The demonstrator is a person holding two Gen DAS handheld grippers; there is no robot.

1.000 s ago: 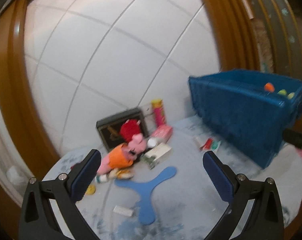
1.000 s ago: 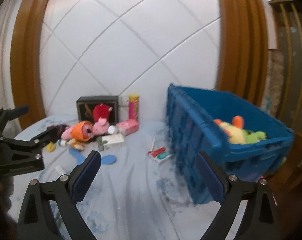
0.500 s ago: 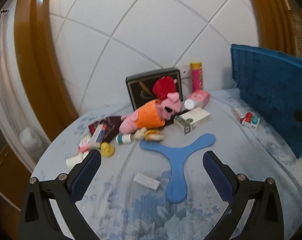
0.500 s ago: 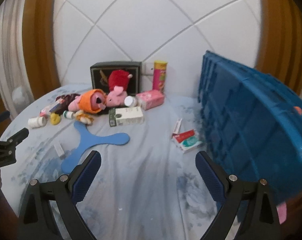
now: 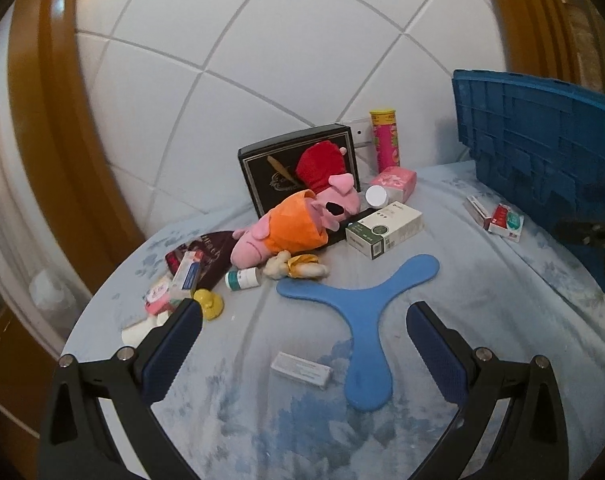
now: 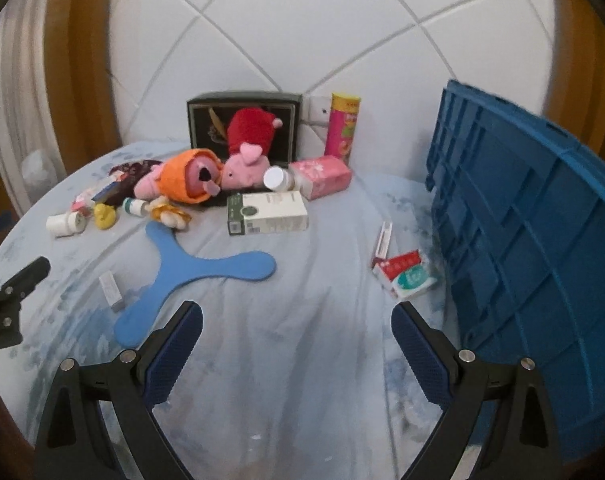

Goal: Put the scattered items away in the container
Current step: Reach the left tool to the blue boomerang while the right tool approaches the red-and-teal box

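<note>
Across the middle of both views a round table covered in a pale blue floral cloth carries the scattered items. At the bottom of the left wrist view, the left gripper hangs over the cloth with its blue-padded fingers spread wide and nothing between them; a small flat white box and the lower arm of a blue three-armed boomerang lie in the gap. At the bottom of the right wrist view, the right gripper is likewise spread and empty above bare cloth. At the right edge of that view stands the blue crate, with a red and green packet just beside its wall. At centre, a pink plush pig in orange lies in front of a black box near the tiled wall, touching a white and green carton. A pink tube can stands upright behind a pink tissue pack. At centre left sits a small yellow duck.
</note>
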